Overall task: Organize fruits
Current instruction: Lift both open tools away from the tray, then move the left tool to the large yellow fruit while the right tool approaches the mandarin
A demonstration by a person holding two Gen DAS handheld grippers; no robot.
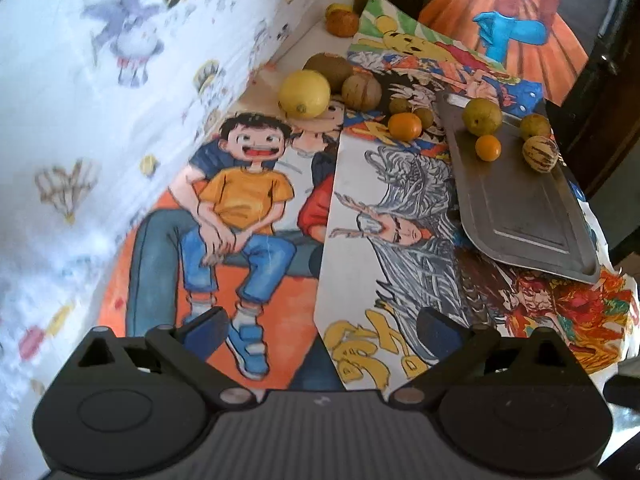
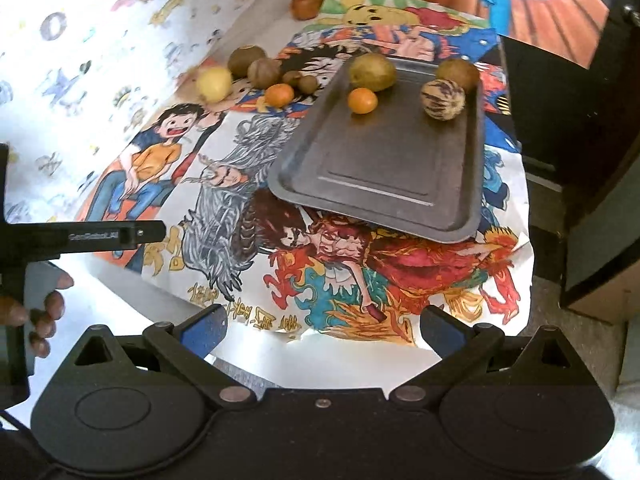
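Note:
A grey metal tray (image 2: 380, 172) (image 1: 516, 216) lies on the cartoon-printed tabletop. On its far end sit a green-yellow fruit (image 2: 372, 72) (image 1: 482, 115), a small orange one (image 2: 362, 100) (image 1: 488, 147), a striped round one (image 2: 442, 99) (image 1: 540, 153) and a brownish one (image 2: 458, 72) (image 1: 535, 126). Left of the tray lie a yellow lemon (image 1: 305, 94) (image 2: 214, 83), two kiwis (image 1: 328, 66) (image 2: 246, 59), a walnut-like fruit (image 1: 362, 92) (image 2: 264, 73), a small orange (image 1: 405, 126) (image 2: 279, 95) and small brown fruits (image 2: 300, 81). My left gripper (image 1: 320, 328) and right gripper (image 2: 322, 326) are open, empty, well short of the fruit.
An orange-brown fruit (image 1: 342, 20) (image 2: 305, 6) rests at the far corner by the patterned wall (image 1: 120, 120). In the right wrist view the other gripper tool (image 2: 80, 236) and a hand (image 2: 44, 312) are at the left. Dark furniture (image 2: 580, 140) stands right of the table.

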